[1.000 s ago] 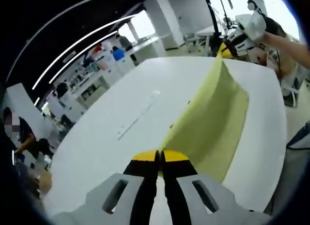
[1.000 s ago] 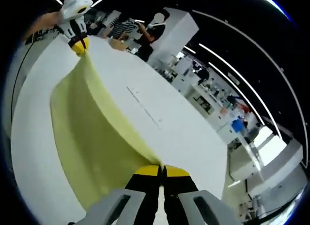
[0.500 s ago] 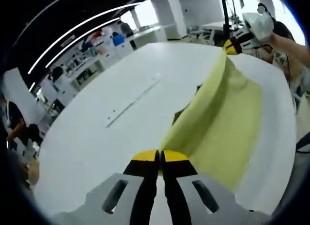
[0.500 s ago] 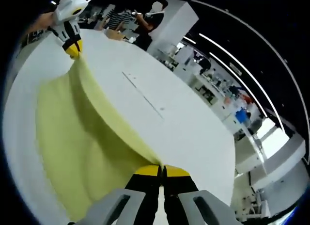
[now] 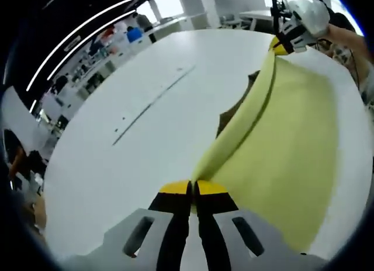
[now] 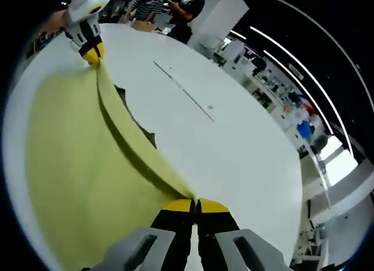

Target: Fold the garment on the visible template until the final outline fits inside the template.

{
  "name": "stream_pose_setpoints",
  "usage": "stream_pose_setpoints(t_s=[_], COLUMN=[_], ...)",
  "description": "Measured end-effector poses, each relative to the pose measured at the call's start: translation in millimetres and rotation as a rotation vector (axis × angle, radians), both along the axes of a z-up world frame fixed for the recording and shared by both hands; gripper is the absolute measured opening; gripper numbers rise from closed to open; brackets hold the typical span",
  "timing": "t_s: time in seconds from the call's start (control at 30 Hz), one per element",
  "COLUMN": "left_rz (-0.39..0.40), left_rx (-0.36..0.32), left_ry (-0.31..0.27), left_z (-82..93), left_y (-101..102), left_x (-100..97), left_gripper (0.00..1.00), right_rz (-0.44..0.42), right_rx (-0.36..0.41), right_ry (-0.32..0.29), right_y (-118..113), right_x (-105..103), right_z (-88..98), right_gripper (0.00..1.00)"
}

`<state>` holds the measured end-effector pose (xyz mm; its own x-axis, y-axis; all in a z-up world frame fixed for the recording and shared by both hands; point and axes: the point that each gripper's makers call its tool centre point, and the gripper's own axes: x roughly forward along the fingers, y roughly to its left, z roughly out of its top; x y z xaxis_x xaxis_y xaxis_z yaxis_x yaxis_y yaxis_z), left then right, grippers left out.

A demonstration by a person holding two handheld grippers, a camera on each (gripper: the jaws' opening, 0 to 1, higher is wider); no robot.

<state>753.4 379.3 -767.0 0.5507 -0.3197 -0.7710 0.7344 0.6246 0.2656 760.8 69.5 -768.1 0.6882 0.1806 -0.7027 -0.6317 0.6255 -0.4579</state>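
Yellow garment (image 5: 280, 142) stretched taut over white desk (image 5: 134, 119), left claw (image 5: 193, 189) clamped tight on one edge, right claw (image 6: 196, 207) pinched shut on the other; best lowered evenly, tension kept, edge laid square over the dark template (image 6: 137, 122) beneath.

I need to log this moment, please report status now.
Left gripper and right gripper shut on yellow garment, edge stretched between them over white table. Nothing in the way.
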Motion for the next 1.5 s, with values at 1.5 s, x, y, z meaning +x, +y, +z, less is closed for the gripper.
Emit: stream_pose_setpoints(t_s=[1.5], left_rz=[0.042], left_rx=[-0.132], left_ry=[-0.066], left_z=[-4.3], left_y=[26.3], left_x=[3.9], left_gripper=[0.05], right_rz=[0.044], right_rx=[0.015], right_ry=[0.029], right_y=[-13.9], right_x=[-4.6], right_z=[-10.7], right_gripper=[0.04])
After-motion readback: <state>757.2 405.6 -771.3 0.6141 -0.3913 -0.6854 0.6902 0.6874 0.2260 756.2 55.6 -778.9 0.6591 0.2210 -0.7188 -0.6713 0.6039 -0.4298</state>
